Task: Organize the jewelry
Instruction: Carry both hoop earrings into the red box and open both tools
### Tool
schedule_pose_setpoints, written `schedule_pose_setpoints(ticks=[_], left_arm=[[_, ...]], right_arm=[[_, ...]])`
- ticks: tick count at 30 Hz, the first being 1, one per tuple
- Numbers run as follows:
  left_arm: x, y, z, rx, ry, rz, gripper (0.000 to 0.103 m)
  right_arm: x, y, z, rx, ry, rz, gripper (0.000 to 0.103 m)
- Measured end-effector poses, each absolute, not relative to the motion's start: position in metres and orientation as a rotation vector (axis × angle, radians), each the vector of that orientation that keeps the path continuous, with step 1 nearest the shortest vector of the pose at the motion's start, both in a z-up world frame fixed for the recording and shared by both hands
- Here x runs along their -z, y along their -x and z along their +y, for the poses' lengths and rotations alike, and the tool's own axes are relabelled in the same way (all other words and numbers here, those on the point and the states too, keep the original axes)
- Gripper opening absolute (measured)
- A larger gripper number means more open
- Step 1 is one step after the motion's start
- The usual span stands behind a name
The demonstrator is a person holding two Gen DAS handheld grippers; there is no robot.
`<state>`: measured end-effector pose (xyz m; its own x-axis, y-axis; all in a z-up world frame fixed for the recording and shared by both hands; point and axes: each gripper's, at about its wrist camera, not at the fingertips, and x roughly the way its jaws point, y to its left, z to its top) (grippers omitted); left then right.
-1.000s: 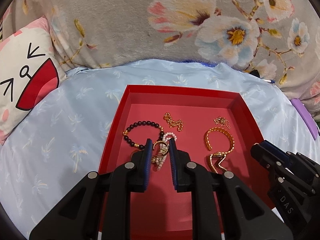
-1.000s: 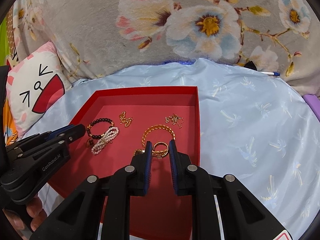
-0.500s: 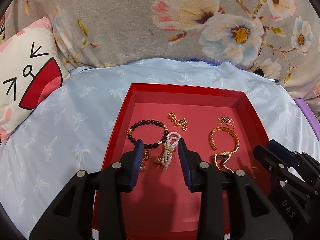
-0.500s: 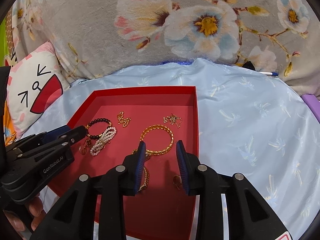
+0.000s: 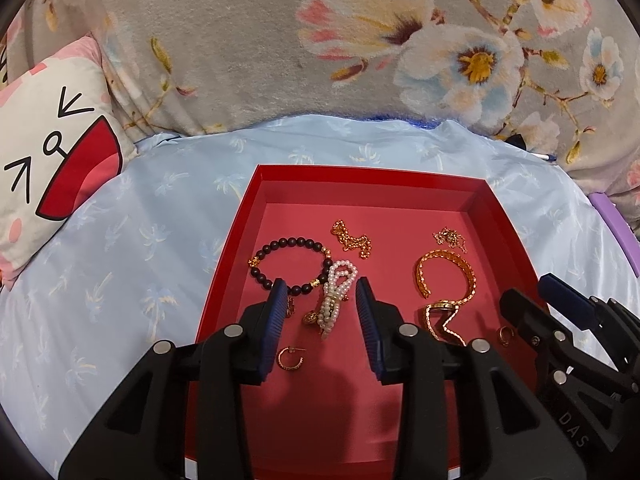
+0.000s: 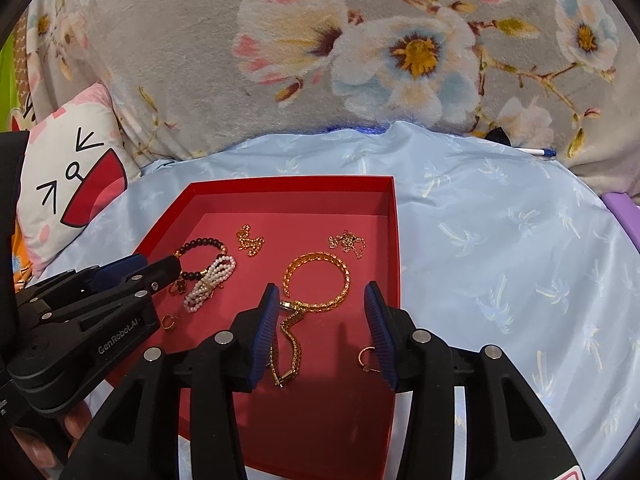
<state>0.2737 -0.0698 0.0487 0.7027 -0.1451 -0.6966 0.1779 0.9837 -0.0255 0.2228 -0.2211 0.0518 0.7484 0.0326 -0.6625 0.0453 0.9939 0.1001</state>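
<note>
A red tray [image 5: 360,174] lies on the pale blue sheet and holds the jewelry. My left gripper [image 5: 320,300] stands open over a white pearl bracelet [image 5: 338,280], with a black bead bracelet [image 5: 292,243] just beyond its left finger. A gold hoop earring [image 5: 290,358] lies loose on the tray floor under that finger. In the right wrist view my right gripper [image 6: 322,300] hangs over a gold link bracelet [image 6: 316,258], its jaws opening and pressing on nothing. A second gold hoop earring [image 6: 366,356] lies by its right finger.
Two small gold chains [image 5: 352,238] [image 5: 450,236] lie near the tray's far wall. A flowered grey blanket [image 5: 280,60] rises behind the sheet, and a cartoon pillow [image 5: 52,152] sits at the left. A purple thing [image 5: 612,220] and a pen [image 6: 538,152] lie at the right.
Both grippers have opened. Each held a gold hoop earring between its fingers, and each has let it go onto the tray floor. Neither hand has shifted.
</note>
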Motion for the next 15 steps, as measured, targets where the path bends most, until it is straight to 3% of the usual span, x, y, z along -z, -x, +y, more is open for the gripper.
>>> schedule_pose_setpoints(ticks=[11, 15], left_arm=[[-0.050, -0.272, -0.072, 0.178, -0.049, 0.770, 0.034], [-0.056, -0.262, -0.075, 0.156, -0.063, 0.751, 0.036]], right_arm=[[-0.052, -0.221, -0.217, 0.018, -0.108, 0.721, 0.049], [-0.057, -0.212, -0.209, 0.028, -0.085, 0.711, 0.057]])
